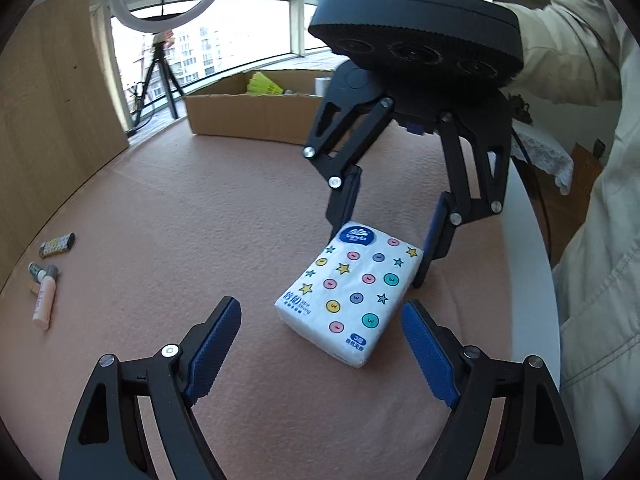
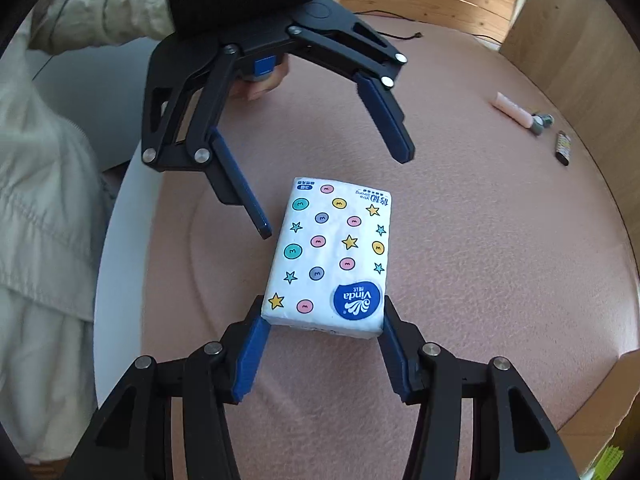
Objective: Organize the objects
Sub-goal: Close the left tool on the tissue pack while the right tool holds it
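A white tissue pack (image 1: 352, 292) printed with coloured dots and stars lies flat on the pink table mat (image 1: 200, 208). My right gripper (image 2: 322, 312) points steeply down at the pack (image 2: 332, 248), and its blue pads sit against both long sides at the logo end, shut on it. From the left wrist view the same right gripper (image 1: 376, 260) straddles the pack's far end. My left gripper (image 1: 320, 308) is open, with the pack's near corner just ahead of its fingertips and untouched. In the right wrist view, the left gripper (image 2: 335, 196) hovers wide over the pack's opposite end.
A pink tube (image 1: 44, 304), a small grey-capped bottle (image 1: 42, 272) and a patterned lighter (image 1: 58, 244) lie at the mat's left edge. At the back stands a cardboard box (image 1: 256, 116), beside a ring light on a tripod (image 1: 160, 76). A person's sleeve (image 1: 592, 200) is at right.
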A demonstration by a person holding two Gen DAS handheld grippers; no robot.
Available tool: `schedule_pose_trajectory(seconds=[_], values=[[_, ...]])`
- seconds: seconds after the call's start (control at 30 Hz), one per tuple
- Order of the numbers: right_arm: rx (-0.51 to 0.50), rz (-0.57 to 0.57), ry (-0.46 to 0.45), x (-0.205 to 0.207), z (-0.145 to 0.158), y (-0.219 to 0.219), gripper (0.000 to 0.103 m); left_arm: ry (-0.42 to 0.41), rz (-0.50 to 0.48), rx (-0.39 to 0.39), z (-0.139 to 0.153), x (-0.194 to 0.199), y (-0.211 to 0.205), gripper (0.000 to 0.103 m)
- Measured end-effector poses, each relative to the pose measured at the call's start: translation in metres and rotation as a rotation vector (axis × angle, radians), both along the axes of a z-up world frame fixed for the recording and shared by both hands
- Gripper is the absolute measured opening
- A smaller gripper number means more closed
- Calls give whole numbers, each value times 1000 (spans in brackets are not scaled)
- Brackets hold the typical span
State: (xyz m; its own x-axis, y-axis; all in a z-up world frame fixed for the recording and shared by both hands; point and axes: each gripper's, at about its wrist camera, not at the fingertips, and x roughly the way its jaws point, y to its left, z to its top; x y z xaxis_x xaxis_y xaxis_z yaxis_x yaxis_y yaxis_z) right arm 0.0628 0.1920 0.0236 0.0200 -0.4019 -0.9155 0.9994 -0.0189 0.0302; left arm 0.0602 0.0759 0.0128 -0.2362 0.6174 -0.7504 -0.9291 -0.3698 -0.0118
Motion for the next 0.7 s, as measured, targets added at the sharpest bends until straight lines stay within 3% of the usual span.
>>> schedule_pose_trajectory(seconds=[0.07, 0.13, 0.17, 0.37, 0.7], values=[[11, 48, 14, 4, -1, -1, 48, -5, -67, -29, -5, 9, 8, 74], [23, 77, 28, 4, -4, -2, 48, 3, -79, -50, -9, 13, 11, 72], [22, 79, 26, 3, -4, -3, 48, 0, -72, -45, -8, 11, 9, 64], [3, 45, 19, 2, 2, -1, 48, 6, -74, -24, 1, 17, 9, 62], [-41, 25, 183, -5, 66, 21, 48, 159, -45, -9, 72, 10, 36, 62]])
